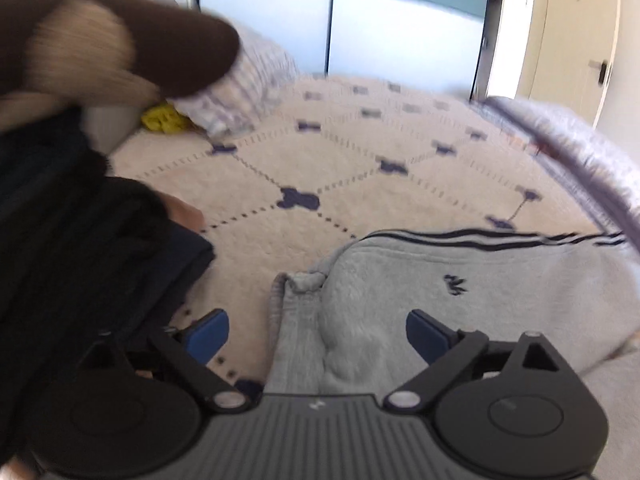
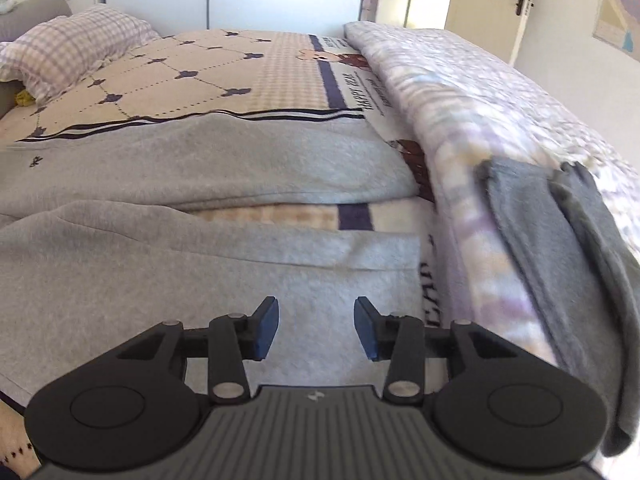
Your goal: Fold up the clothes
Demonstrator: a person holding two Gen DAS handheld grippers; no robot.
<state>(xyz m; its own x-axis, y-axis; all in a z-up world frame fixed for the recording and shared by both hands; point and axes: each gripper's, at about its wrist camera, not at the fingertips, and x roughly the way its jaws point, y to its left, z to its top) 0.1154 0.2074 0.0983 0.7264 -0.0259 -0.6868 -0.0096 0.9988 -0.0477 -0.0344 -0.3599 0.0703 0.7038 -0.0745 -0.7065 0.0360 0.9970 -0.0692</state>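
Folding barely begun: grey sweatshirt (image 2: 208, 168) spread across bed (image 2: 280, 68), centre frame, one fold laid. Left tool (image 1: 318, 336) wide open, empty; right tool (image 2: 316, 328) partly open, empty. Further folds pending.

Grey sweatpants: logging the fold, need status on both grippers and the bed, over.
Left gripper open, empty. Right gripper open, empty. Grey sweatpants flat on blanket, unfolded. Dark clothes close at left; grey cloth draped at right.
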